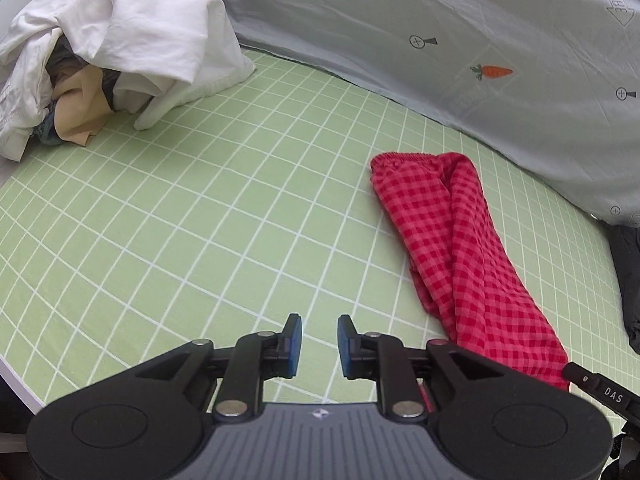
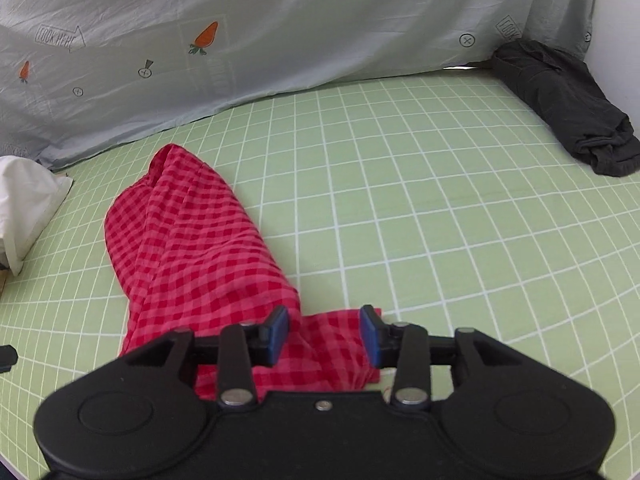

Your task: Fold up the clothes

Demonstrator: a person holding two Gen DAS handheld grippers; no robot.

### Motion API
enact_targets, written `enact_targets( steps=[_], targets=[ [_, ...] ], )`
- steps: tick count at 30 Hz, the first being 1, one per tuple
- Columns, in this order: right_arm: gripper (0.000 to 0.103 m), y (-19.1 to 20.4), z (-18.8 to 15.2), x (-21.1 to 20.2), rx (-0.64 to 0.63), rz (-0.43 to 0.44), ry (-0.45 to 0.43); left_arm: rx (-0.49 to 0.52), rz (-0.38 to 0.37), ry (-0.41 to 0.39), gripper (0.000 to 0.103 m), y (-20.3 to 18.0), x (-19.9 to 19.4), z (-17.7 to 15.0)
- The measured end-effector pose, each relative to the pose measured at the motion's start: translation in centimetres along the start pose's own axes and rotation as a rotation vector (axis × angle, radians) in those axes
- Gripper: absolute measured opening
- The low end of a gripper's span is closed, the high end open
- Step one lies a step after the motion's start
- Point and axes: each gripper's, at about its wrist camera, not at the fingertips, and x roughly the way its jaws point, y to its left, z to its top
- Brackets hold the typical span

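My right claw (image 2: 324, 334) hangs low over the near end of the red checked garment (image 2: 192, 248), its blue pads apart with the cloth's bottom edge showing between and under them; whether the pads touch the fabric I cannot tell. My left claw (image 1: 319, 346) is also spread, with nothing between its pads, and it hovers over bare green gridded sheet (image 1: 200, 220).

The garment lies on the bed as a long narrow band, already doubled lengthwise by the look of it. Its long axis runs from my near edge away toward the pale carrot-print sheet (image 2: 280, 40) draped along the far side, with the gathered waistband at that far end. From my left claw the band lies off to the right, its near end just beside the claw's body. My right hand is clearly the nearer one, and sits right at the end that I judge has to be carried up toward the waistband.

A heap of white and beige laundry (image 1: 112, 48) waits at the far left corner of the bed, and a dark garment (image 2: 568, 112) lies crumpled at the far right, both well apart from the red one.
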Motion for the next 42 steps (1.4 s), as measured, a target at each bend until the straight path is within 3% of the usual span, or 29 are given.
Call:
enact_targets(
  steps=[8, 11, 12, 14, 17, 22, 27, 36, 39, 40, 41, 42],
  targets=[
    [0.073, 1.1, 0.1, 0.5, 0.002, 0.034, 0.000, 0.086, 0.011, 0.005, 0.046, -2.3, 0.1, 0.1],
    [0.071, 1.5, -0.4, 1.3, 0.019, 0.047, 0.031, 0.105, 0.011, 0.018, 0.047, -2.2, 0.5, 0.3],
    [0.060, 1.6, -0.6, 1.5, 0.020, 0.054, 0.041, 0.106, 0.010, 0.024, 0.047, -2.1, 0.7, 0.4],
    [0.049, 1.5, -0.7, 1.7, 0.033, 0.043, 0.051, 0.112, 0.009, 0.027, 0.047, -1.9, 1.0, 0.9],
    [0.060, 1.0, -0.2, 1.3, 0.076, 0.008, 0.020, 0.113, -0.003, 0.020, 0.047, -1.9, 1.3, 1.8],
    [0.068, -0.3, 1.9, 1.5, 0.130, -0.061, -0.024, 0.108, -0.029, 0.037, 0.047, -2.6, 3.0, 3.4],
    [0.082, -1.0, 2.9, 2.5, 0.132, -0.119, -0.015, 0.113, -0.077, 0.069, 0.047, -4.4, 5.8, 4.9],
    [0.086, -2.3, 4.4, 5.5, 0.147, -0.183, 0.041, 0.123, -0.140, 0.168, 0.046, -7.7, 12.0, 6.9],
    [0.086, -2.5, 4.8, 6.5, 0.146, -0.189, 0.055, 0.120, -0.161, 0.200, 0.043, -8.4, 13.7, 7.2],
    [0.086, -2.6, 5.0, 6.8, 0.146, -0.191, 0.059, 0.117, -0.171, 0.208, 0.030, -8.5, 14.1, 7.1],
    [0.086, -2.5, 4.9, 7.0, 0.141, -0.188, 0.061, 0.115, -0.181, 0.217, 0.008, -8.5, 14.5, 7.0],
    [0.086, -2.5, 4.9, 7.2, 0.133, -0.187, 0.064, 0.112, -0.187, 0.219, 0.002, -8.5, 14.6, 6.8]
  ],
)
